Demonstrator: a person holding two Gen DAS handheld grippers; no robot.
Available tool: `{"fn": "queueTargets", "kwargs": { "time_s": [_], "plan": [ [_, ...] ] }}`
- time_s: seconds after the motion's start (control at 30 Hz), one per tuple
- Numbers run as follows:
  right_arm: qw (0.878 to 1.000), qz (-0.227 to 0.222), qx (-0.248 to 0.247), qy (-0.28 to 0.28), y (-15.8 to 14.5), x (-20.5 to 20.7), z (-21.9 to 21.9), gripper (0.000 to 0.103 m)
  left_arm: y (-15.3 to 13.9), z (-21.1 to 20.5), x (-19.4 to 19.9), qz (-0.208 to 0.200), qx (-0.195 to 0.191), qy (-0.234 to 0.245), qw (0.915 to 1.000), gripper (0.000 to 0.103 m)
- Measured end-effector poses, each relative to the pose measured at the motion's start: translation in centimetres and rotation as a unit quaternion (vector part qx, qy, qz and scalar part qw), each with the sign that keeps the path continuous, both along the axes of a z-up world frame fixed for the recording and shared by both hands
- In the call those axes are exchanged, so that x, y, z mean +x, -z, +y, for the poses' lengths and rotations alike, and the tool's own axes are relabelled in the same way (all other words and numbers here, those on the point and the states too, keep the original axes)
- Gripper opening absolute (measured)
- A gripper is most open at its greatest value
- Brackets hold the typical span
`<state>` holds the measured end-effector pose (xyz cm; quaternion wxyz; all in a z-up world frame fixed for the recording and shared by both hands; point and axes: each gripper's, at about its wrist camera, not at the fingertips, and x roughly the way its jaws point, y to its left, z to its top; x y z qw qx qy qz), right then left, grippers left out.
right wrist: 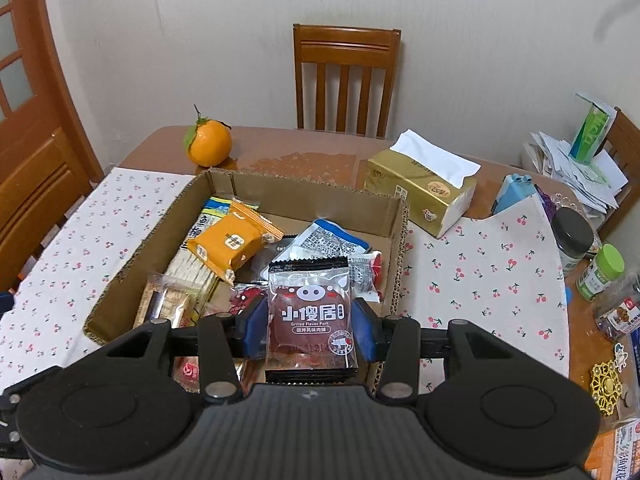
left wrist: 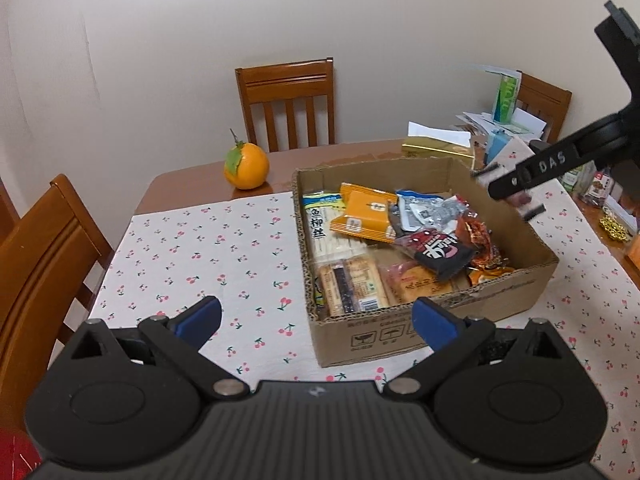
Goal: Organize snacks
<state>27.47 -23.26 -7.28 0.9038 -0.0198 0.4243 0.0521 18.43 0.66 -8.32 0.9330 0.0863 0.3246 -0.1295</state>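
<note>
Cardboard walls of the box (right wrist: pixel 304 194) sit on my cherry-print cloth (left wrist: pixel 200 264), with snacks heaped inside: an orange pack (right wrist: pixel 228 242), a long white fish-strip pack (left wrist: pixel 320 232), a blue-and-white pouch (right wrist: pixel 332 240) and a black pack (left wrist: pixel 440 254). My right gripper (right wrist: pixel 310 326) is clenched on a pork packet (right wrist: pixel 310 316), which stands upright between the blue pads above the box's near edge. My left gripper (left wrist: pixel 316 320) hangs released, its jaws spread wide and holding nothing, over the cloth at the box's near left corner. An orange (right wrist: pixel 209 143) rests on the bare table (right wrist: pixel 280 148) behind the box, and a tissue pack (right wrist: pixel 424 196) lies right of it.
</note>
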Motion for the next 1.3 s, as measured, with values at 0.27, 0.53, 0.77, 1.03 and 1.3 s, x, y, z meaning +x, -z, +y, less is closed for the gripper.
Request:
{"fn": "queueTargets", "kwargs": {
  "time_s": [0.27,0.53,0.77,1.03,1.3],
  "plan": [
    [1.0,0.002,-0.025,0.016,0.0,-1.0,1.1,0.101,0.1,-0.1,0.3,-0.002,0.011,-0.007,0.9999,0.101],
    [0.995,0.027,-0.048,0.08,-1.2,-3.4,1.4,0.103,-0.5,-1.1,0.1,0.01,0.016,-0.013,0.9997,0.101],
    [0.991,0.038,-0.049,0.121,-1.2,-7.5,1.6,0.103,-2.3,-1.6,-1.2,0.032,0.008,-0.031,0.999,0.101],
    [0.992,0.018,-0.043,0.116,-4.0,-11.7,2.0,0.103,-6.5,-2.7,-3.2,0.052,0.01,-0.039,0.9979,0.101],
    [0.994,-0.02,-0.022,0.106,-7.4,-13.9,2.1,0.103,-9.6,-3.1,-4.4,0.044,-0.01,-0.054,0.9975,0.101]
  ]
}}
